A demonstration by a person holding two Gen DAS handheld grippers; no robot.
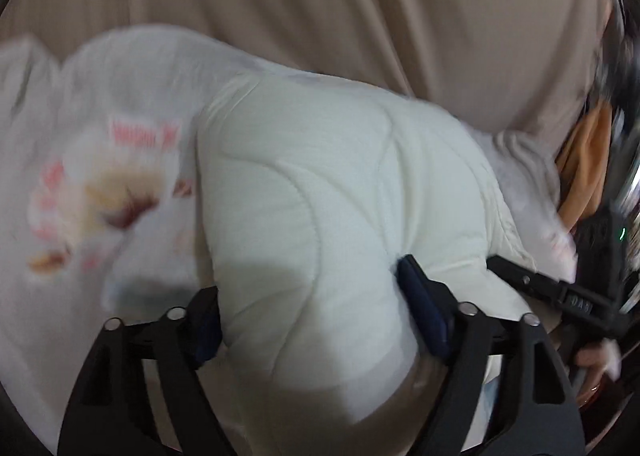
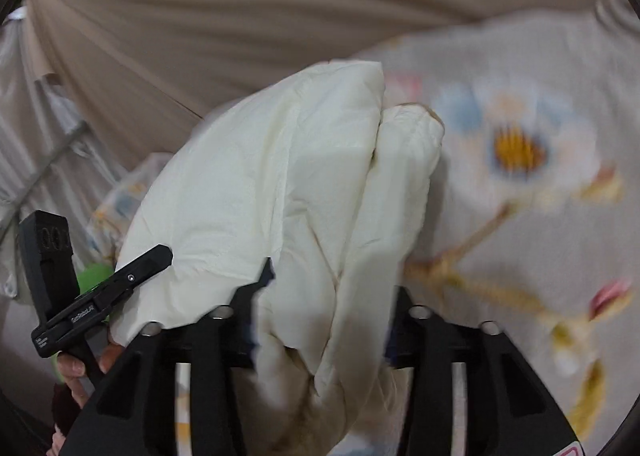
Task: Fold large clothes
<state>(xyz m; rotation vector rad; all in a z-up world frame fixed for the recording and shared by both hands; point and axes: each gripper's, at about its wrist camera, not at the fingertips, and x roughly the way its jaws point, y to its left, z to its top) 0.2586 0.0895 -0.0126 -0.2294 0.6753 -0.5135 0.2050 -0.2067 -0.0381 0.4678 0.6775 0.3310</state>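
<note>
A thick cream quilted comforter (image 1: 304,191) with a white flower-printed side (image 1: 100,183) lies on a beige sheet. My left gripper (image 1: 312,312) is shut on a bunched fold of the cream side, which bulges forward between its blue pads (image 1: 420,308). My right gripper (image 2: 328,316) is shut on another thick bunch of the same comforter (image 2: 280,183). The printed side (image 2: 516,147) spreads to its right. The right gripper also shows at the right edge of the left wrist view (image 1: 560,288). The left gripper shows at the lower left of the right wrist view (image 2: 100,296).
A beige sheet (image 1: 320,7) covers the surface behind the comforter and shows creased in the right wrist view (image 2: 200,15). An orange cloth (image 1: 588,167) lies at the far right. A metal frame (image 2: 52,159) stands at the left edge.
</note>
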